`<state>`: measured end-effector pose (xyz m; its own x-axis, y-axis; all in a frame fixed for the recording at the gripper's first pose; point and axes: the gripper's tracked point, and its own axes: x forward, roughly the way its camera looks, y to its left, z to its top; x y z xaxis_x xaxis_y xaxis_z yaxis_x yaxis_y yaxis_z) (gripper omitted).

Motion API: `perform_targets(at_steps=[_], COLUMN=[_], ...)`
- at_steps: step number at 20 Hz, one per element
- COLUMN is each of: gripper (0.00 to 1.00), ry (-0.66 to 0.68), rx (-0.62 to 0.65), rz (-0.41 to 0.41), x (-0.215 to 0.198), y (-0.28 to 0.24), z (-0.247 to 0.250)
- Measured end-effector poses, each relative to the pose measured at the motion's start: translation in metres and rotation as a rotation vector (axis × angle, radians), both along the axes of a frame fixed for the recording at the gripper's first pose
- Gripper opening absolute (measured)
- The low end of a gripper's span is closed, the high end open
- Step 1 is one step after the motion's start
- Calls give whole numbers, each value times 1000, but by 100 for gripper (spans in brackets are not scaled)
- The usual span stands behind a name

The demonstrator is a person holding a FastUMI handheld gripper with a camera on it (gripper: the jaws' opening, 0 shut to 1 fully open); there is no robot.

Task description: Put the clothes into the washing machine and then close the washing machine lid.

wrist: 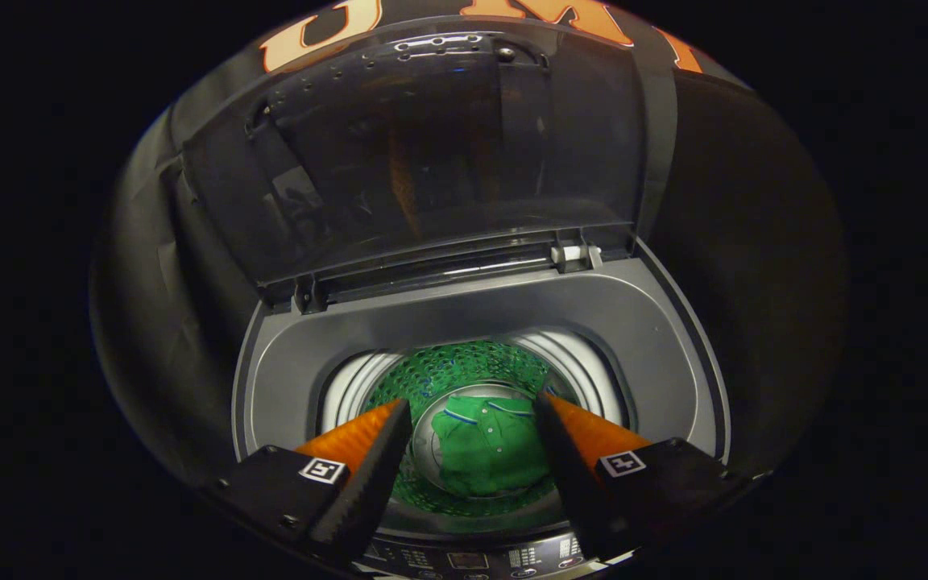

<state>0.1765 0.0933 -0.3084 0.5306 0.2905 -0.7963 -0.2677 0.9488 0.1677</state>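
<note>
Gripper view looks down into the top-loading washing machine [480,306], whose drum holds the green shirt [490,451]. The gripper [472,411] hangs over the opening with its jaws spread wide and holding nothing; the shirt lies below and between them, apparently resting on the drum floor, though the depth is hard to read. With the clothes in, what matters is the lid [432,153]: it stands upright on the far side, hinged beyond the jaws.
</note>
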Motion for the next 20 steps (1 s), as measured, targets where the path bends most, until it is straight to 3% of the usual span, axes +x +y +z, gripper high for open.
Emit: perform_targets(at_steps=[9,20], gripper=[99,98], ry=[-47,-350], rx=[82,277], rz=[14,-9], x=[-11,-6], y=[4,-3], z=[32,199])
